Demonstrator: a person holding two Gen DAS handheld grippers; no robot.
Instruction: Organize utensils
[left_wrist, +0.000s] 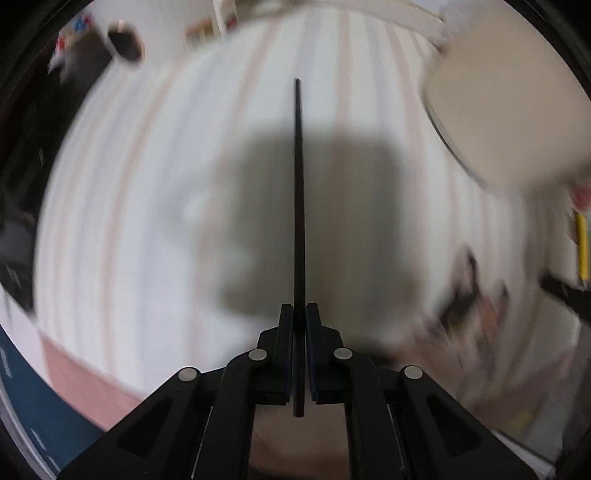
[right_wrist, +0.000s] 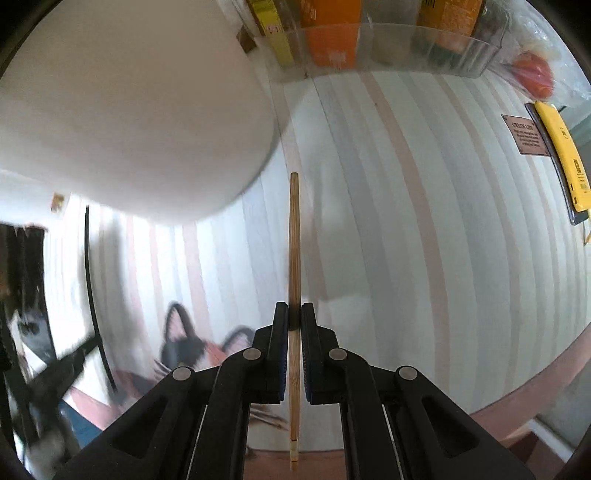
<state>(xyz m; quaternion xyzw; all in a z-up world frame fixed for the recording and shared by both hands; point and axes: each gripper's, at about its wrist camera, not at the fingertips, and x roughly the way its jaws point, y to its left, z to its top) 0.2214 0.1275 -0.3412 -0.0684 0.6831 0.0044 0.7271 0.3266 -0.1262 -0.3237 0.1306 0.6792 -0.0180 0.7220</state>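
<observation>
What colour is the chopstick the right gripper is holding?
Light bamboo tan: the chopstick shows best in the right wrist view.

Surface: round table under a striped white, pink and grey tablecloth (right_wrist: 424, 221). Resting on it: clear plastic bin (right_wrist: 388, 51) of boxes at top centre; large white container (right_wrist: 129, 110) upper left; yellow tool (right_wrist: 561, 155) and brown card (right_wrist: 526, 134) at right edge.
</observation>
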